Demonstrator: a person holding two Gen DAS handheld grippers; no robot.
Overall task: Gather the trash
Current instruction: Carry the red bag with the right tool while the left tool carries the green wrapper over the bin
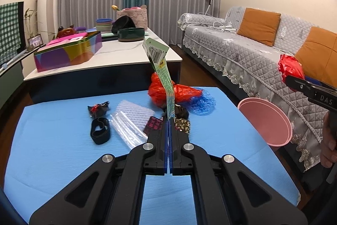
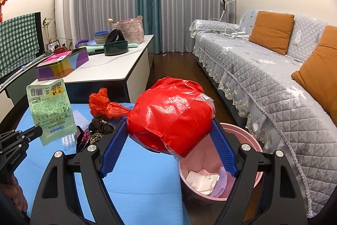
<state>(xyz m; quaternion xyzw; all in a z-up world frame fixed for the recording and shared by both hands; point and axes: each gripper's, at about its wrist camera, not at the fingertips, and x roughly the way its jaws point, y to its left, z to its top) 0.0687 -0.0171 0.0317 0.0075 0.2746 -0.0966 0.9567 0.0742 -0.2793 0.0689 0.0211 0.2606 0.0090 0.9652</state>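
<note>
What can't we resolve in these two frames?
- Pink bin contents: right wrist view, mostly hidden behind the red ball and right gripper.
- Green wrapper print: too small in both views.
- Dark scraps: left wrist view, partly behind the left gripper.

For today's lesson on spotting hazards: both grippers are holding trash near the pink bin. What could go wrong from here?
1. The red ball is bulky and the right gripper holds it over the pink bin's near rim; released here, it may bounce onto the floor.
2. The left gripper pinches only the bottom edge of the green wrapper, which is bending over and could slip out.
</note>
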